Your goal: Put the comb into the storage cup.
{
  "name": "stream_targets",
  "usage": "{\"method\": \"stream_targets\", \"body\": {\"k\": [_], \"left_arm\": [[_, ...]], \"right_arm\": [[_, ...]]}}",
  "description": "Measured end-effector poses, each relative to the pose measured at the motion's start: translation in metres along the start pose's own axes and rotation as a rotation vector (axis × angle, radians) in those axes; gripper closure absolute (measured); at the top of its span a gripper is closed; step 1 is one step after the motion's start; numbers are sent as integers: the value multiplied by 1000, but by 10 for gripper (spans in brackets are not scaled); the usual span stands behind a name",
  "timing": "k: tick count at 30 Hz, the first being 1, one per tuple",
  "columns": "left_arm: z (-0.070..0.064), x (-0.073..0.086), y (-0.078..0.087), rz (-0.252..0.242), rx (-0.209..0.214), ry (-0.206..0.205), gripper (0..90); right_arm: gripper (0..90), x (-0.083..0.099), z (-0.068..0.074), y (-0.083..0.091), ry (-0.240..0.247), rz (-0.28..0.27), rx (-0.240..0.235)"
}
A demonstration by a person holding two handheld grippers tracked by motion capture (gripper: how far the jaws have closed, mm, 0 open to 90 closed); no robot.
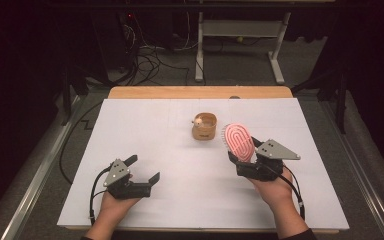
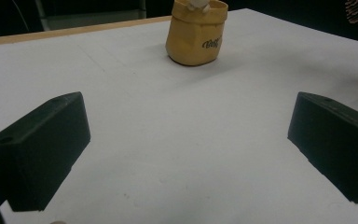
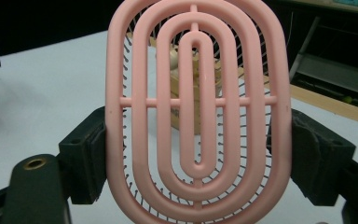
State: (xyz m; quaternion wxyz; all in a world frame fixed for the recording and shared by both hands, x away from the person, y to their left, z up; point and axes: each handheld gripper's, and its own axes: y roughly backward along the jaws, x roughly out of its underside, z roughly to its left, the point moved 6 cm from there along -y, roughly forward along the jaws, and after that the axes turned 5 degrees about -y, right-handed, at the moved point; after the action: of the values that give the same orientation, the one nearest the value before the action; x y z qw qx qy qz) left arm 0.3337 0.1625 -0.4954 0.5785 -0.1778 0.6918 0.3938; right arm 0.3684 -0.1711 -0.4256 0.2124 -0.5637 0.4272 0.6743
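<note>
Left gripper (image 1: 142, 170): sits low at the near-left of the bench (image 1: 145, 130), held in the person's left hand (image 1: 114, 202). Jaws spread wide, nothing between them, touching nothing that can be made out. In the left gripper view both black jaws frame bare white bench surface.

Centre: yellow pot (image 1: 204, 126) stands upright on the bench, toward the far side, well apart from the left gripper. Left gripper view shows it straight ahead (image 2: 196, 31), dark lettering on its side, something pale poking out of the top; can't tell what it is. Nothing stands between the left gripper and the pot.

Right: right gripper (image 1: 244, 161) is held in the right hand (image 1: 276, 190), raised off the bench, just right of and nearer than the pot. Its jaws pinch a pink brush (image 1: 239, 141) by the two long edges of the oval head. Brush head stands upright with a slight tilt, ribbed back toward the person, bristles facing away toward the pot. Right gripper view: brush (image 3: 196, 107) between both pads, metal pins visible through the slots, pot partly visible through the gaps behind it.

Beyond the bench: table legs (image 1: 240, 45) and loose cables (image 1: 152, 60) on the floor.
</note>
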Motion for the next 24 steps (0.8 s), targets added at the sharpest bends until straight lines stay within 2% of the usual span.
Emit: {"method": "stream_targets", "body": {"k": [9, 16, 24], "left_arm": [[-1, 0, 0, 14, 15, 3, 0], [-2, 1, 1, 13, 14, 8, 0], [-3, 0, 0, 17, 14, 9, 0]], "right_arm": [[199, -2, 3, 2, -27, -96, 21], [199, 1, 0, 6, -43, -137, 30], [199, -1, -5, 20, -66, -191, 37]]}}
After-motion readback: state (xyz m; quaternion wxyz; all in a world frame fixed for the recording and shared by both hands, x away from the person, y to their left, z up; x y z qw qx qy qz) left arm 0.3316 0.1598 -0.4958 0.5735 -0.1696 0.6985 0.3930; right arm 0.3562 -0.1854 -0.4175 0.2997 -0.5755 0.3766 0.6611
